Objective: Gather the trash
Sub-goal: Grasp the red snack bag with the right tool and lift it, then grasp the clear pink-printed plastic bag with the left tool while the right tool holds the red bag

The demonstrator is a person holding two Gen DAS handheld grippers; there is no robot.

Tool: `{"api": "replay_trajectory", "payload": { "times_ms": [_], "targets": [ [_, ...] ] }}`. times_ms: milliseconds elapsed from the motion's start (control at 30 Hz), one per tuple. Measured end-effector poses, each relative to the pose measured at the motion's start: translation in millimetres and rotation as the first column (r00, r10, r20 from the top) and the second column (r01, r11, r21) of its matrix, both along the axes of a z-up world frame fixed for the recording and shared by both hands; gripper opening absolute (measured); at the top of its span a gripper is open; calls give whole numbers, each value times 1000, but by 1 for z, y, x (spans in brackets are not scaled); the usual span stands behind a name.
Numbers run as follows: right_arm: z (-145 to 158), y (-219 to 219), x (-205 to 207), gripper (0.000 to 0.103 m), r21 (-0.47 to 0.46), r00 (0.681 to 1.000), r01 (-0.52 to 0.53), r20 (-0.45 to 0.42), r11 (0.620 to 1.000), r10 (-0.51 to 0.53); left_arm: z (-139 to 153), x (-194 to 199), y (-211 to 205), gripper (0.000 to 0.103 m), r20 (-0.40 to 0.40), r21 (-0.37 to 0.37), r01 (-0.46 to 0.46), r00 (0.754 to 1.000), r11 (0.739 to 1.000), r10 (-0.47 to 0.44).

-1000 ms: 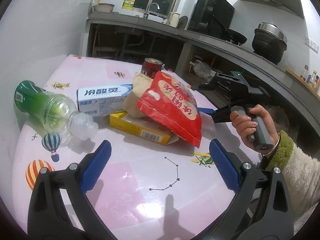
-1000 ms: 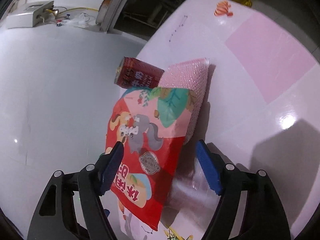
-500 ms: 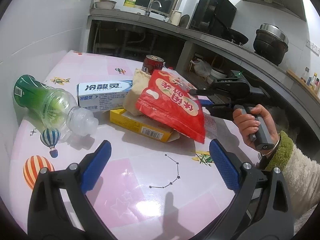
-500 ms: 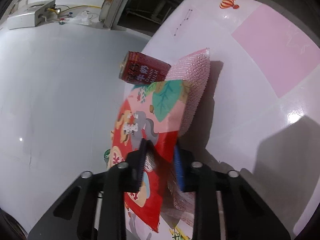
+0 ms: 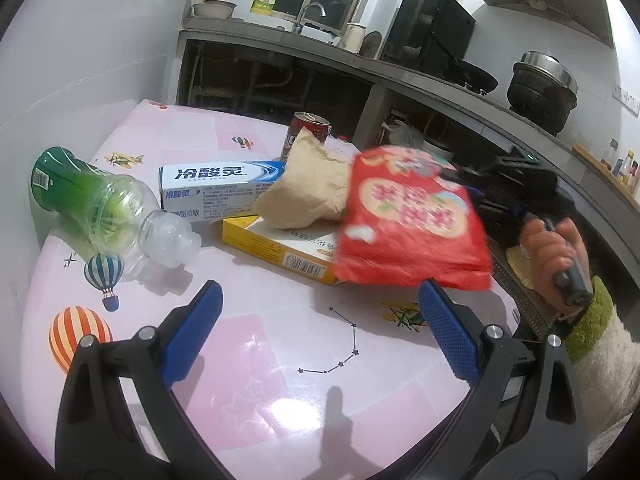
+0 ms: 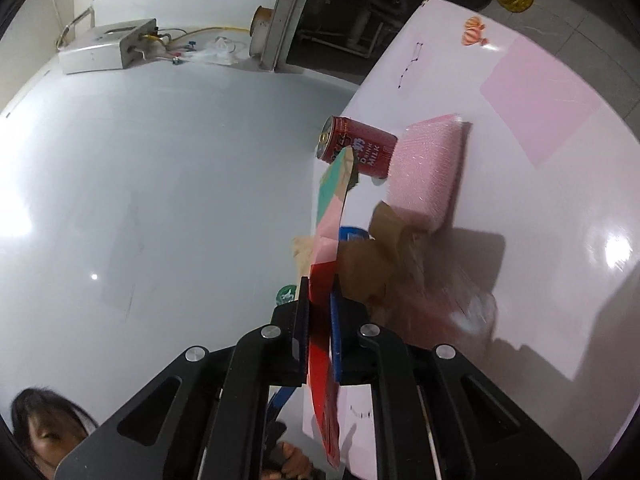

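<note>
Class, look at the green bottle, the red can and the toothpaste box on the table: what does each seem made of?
Green bottle: clear plastic, likely; see-through, glossy walls.
Red can: apparently metal; shiny rim, printed side.
Toothpaste box: probably glossy printed cardboard; sharp folded edges.

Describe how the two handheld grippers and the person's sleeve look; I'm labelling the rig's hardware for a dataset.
Both grippers share one design. The left gripper has black plastic arms with silver bolts and blue, grid-textured finger pads. The right gripper has the same black arms, silver bolts and blue pads; its handle is dark grey. The right hand wears a fluffy cream sleeve with a green knitted cuff. No cables show.
</note>
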State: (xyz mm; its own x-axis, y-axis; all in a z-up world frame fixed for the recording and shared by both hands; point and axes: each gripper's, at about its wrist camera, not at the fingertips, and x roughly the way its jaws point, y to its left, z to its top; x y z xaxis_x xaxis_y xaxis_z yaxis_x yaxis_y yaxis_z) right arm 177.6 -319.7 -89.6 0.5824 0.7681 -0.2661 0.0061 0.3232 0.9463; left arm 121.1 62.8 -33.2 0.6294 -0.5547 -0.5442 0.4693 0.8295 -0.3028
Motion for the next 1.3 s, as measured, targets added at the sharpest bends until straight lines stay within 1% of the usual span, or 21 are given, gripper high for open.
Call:
{"api": "replay_trajectory", "payload": {
  "times_ms": [167,267,500,633,733,800,833,900,933,967,1000,1033,1067,1133,1167,1200,1233,1267,1300],
  "targets": [
    [-16,-16,-36,9,-15,998,18,-54,1000,-19,2,-2,-1,94,-5,-7,8,1000,1000,-8],
    [-28,-29,-63,9,1,996,49,-73,999,-49,5,-3,-2,94,-2,-3,20,1000,1000,-20],
    [-38,-65,-125,9,21,986,154,-62,988,-153,7,-7,-18,94,-13,3,77,997,997,-77],
    [-47,-84,-153,9,27,975,214,-68,976,-212,10,-7,-40,94,-23,7,147,989,989,-147],
    [-53,-92,-166,9,30,968,242,-74,970,-240,13,-5,-66,94,-25,48,200,980,979,-199],
    [-56,-94,-168,9,32,965,251,-81,967,-248,14,-2,-86,94,-10,106,237,971,966,-237],
    [-58,-94,-168,9,28,964,254,-84,967,-251,14,-1,-96,94,6,151,256,966,955,-260],
    [-59,-92,-167,9,19,964,256,-84,967,-253,13,0,-118,87,47,259,280,952,925,-301],
    [-60,-93,-168,9,18,964,255,-81,967,-253,11,-1,-127,85,70,324,288,943,901,-327],
    [-62,-95,-171,9,19,964,254,-79,967,-252,5,-1,-141,80,95,412,293,928,863,-360],
    [-64,-95,-172,9,24,964,256,-75,967,-253,1,0,-151,77,108,472,291,918,832,-382],
    [-64,-96,-173,9,28,965,256,-73,966,-253,-7,1,-161,75,118,542,283,906,791,-405],
    [-66,-98,-173,9,32,965,256,-72,966,-253,-12,1,-169,69,128,592,271,898,759,-420],
    [-69,-100,-174,9,40,965,256,-73,966,-253,-30,2,-188,65,162,725,217,869,654,-468],
    [-71,-100,-173,9,43,965,256,-75,966,-253,-38,1,-196,60,177,776,189,851,602,-495],
    [-73,-102,-173,9,48,965,256,-77,965,-252,-43,0,-202,55,183,804,172,839,569,-513],
    [-76,-102,-173,9,51,965,256,-78,965,-251,-50,-1,-208,52,186,836,153,825,528,-534],
    [-78,-103,-173,9,53,965,256,-80,965,-251,-56,-1,-214,44,177,857,148,816,494,-551],
    [-80,-105,-174,9,54,964,257,-81,965,-252,-59,-1,-218,34,170,867,147,811,476,-560]
  ]
}}
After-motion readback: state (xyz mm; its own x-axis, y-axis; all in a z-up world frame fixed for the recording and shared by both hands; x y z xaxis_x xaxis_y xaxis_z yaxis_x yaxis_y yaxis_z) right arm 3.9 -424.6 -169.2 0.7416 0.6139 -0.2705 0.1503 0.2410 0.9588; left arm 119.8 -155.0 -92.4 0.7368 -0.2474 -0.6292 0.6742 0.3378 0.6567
